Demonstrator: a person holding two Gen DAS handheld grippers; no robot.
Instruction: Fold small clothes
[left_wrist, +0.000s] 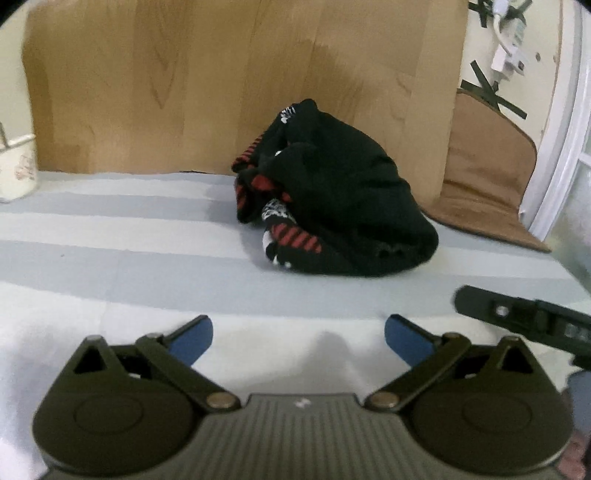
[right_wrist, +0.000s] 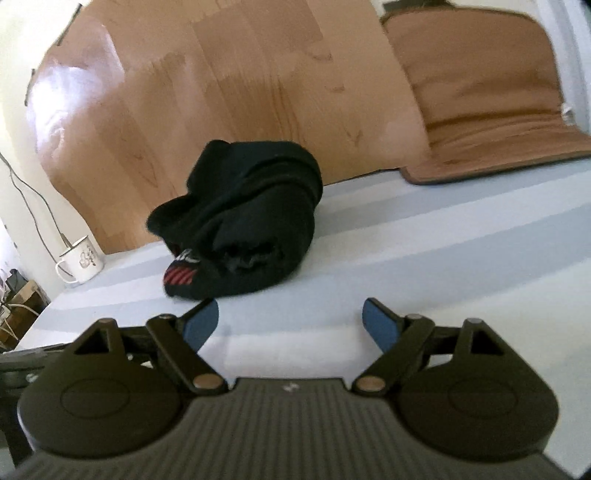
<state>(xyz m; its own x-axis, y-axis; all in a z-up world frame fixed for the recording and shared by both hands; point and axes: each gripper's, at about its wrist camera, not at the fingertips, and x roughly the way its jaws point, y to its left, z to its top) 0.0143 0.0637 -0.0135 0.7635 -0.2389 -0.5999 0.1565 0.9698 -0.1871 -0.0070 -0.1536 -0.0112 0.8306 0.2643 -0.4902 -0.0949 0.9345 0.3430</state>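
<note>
Pale grey-and-white striped cloth covers the worktop (left_wrist: 110, 229), backed by a tall wood-grain board (left_wrist: 184, 81) with a tan padded cushion (right_wrist: 480, 110) leaning at the far right corner. Against that board sits the task's thing, a crumpled heap of black clothes with red-striped and white-patterned trim (left_wrist: 332, 199), bunched so no hem or corner shows clearly.

Both the left tongs (left_wrist: 298, 338) and the right tongs (right_wrist: 290, 323) stand wide apart and hold nothing; the right set is near the heap's front edge, the left set farther back.

The likely trouble is a pinch into the thick bundle catching several layers or garments at once, dragging the whole heap instead of one piece. Pushing forward could jam it against the board.

Open striped surface lies in front and to the left; a white enamel mug (right_wrist: 81, 258) stands at the far left edge, well apart.
</note>
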